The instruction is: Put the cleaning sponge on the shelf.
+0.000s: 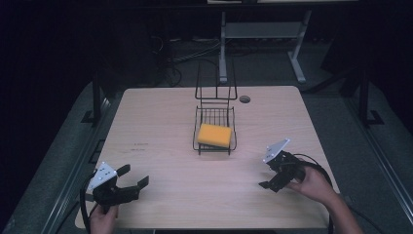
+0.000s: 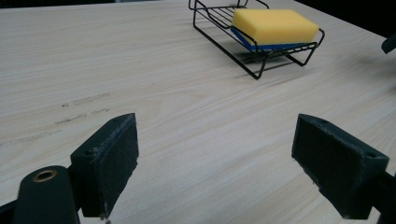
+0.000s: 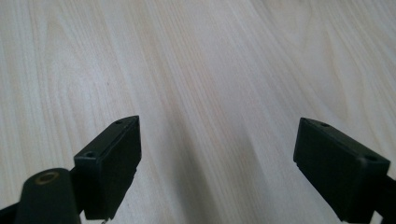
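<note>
So here's the setup: a pale wood-grain tabletop [image 1: 170, 195] with a small black wire rack [image 1: 215, 127] sitting around the middle, a bit toward the far side. Lying flat in the rack's basket is a rectangular yellow sponge with a blue underside [image 1: 214, 135]. The rack also has a tall wire loop standing up at its far end.

The left tongs [image 1: 132, 178] are down at the near left corner, held in a hand [image 1: 103, 219] coming in from the bottom edge. The jaws are spread wide apart with nothing between them, just bare wood. From the left gripper view, the sponge [image 2: 274, 25] and rack [image 2: 261, 60] sit well off at the far right, nowhere near the jaws.

The right tongs [image 1: 269, 181] are at the near right, well apart from the rack, gripped by the other hand [image 1: 316, 185] with a black cable looping behind. In the right gripper view its jaws are also released, wide open over plain wood.

Both tongs are well apart from each other, and neither touches the sponge or rack.
</note>
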The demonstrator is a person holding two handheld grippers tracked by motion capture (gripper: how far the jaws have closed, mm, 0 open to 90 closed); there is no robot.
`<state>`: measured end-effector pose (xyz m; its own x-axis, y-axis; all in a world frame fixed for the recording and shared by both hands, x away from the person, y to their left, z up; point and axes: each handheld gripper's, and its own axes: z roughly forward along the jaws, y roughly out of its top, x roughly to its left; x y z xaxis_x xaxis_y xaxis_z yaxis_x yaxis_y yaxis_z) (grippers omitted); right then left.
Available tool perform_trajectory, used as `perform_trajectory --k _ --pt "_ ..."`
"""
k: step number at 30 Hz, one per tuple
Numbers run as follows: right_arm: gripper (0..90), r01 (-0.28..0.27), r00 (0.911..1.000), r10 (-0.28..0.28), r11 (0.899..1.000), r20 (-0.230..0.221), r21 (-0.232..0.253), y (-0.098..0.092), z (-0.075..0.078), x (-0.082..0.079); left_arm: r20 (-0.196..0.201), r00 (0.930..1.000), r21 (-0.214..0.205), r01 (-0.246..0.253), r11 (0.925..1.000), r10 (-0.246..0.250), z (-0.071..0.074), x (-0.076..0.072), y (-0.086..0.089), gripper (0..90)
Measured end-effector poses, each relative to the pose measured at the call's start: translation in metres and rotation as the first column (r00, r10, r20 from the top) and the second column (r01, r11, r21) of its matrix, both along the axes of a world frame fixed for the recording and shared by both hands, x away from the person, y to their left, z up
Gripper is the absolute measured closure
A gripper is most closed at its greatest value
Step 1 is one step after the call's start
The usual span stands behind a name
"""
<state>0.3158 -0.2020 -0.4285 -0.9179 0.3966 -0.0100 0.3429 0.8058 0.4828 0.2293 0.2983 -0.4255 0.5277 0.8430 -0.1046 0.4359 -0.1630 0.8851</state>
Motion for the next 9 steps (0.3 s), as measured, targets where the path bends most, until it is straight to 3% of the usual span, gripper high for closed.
perform_trajectory --k 9 --pt "14.6 0.053 0.9964 -0.055 0.998 0.065 0.025 -0.01 -0.001 -0.026 0.005 1.0 0.008 -0.001 1.0 0.001 0.001 0.0 -0.001 14.0"
